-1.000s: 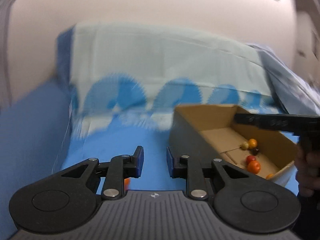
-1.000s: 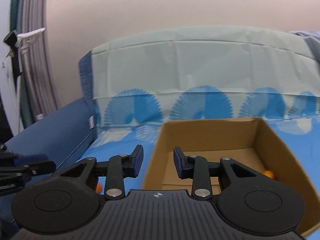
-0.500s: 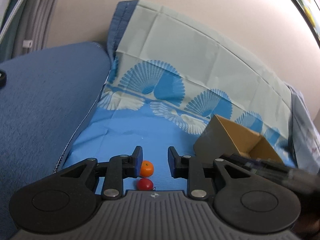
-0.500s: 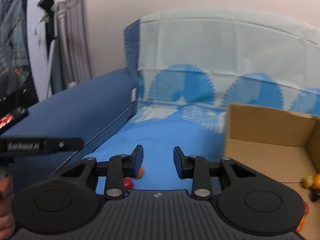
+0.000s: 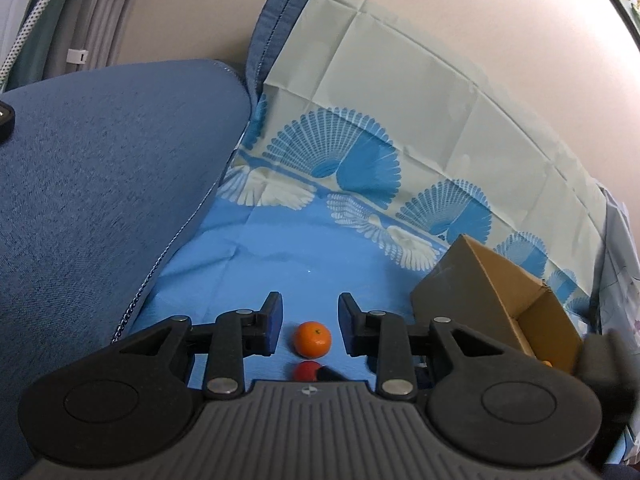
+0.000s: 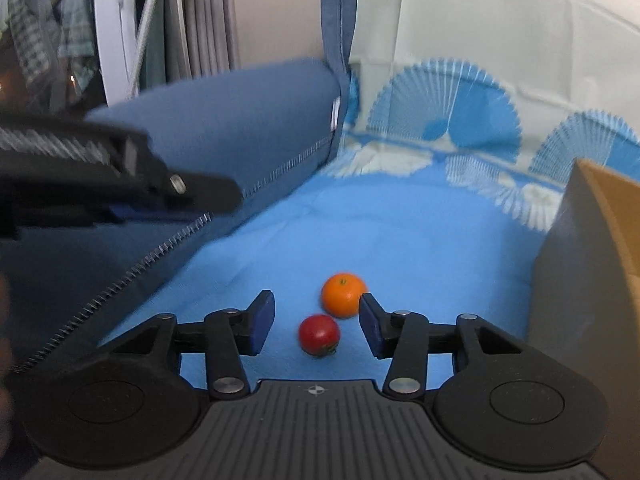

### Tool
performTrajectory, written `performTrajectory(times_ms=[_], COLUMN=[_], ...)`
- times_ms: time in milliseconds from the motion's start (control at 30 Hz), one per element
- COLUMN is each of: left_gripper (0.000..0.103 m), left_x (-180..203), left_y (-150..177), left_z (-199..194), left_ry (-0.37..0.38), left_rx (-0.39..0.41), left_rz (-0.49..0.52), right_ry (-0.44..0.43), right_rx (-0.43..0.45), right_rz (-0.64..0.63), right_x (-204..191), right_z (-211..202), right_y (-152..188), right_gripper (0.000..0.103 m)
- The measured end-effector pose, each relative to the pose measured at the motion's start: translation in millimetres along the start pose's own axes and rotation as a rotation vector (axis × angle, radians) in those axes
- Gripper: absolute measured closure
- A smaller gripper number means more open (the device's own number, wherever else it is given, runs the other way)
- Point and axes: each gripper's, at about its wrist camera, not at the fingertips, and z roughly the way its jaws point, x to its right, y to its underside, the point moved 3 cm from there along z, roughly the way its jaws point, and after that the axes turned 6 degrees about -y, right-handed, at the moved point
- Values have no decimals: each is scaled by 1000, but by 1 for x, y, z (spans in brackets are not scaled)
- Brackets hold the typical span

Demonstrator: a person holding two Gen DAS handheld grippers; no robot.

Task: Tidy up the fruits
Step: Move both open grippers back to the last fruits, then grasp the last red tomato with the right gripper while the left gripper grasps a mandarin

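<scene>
An orange mandarin point(image 5: 312, 339) and a small red tomato point(image 5: 305, 371) lie side by side on the blue cloth. My left gripper point(image 5: 309, 322) is open with the mandarin between its fingers, apart from both pads. My right gripper point(image 6: 317, 322) is open with the tomato point(image 6: 319, 334) between its fingers and the mandarin point(image 6: 344, 294) just beyond, by the right fingertip. A cardboard box point(image 5: 498, 300) stands to the right; a bit of orange fruit shows inside it. The left gripper shows blurred in the right wrist view point(image 6: 224, 196).
A blue sofa armrest point(image 5: 100, 184) rises on the left. The patterned cloth point(image 5: 360, 160) drapes up the backrest behind. The box's grey side wall point(image 6: 576, 272) stands close to the right of my right gripper.
Both grippers swung left, away from the box, and came down over the two loose fruits. The right gripper's jaws have opened wider. The mandarin now sits between the left fingers.
</scene>
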Motion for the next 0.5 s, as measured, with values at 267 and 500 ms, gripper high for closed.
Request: performTrajectory(times_ms=[267, 500], left_gripper=[67, 63], left_x=[-3, 1], left_y=[-1, 4], left_z=[15, 56], left_ry=[-13, -16], left_rx=[-26, -115], left_rz=[-2, -21], right_ry=[15, 67], right_rx=[-120, -116], right_rz=[29, 41], right_x=[4, 4], right_z=[49, 26], right_y=[20, 23], right_gripper=[72, 72])
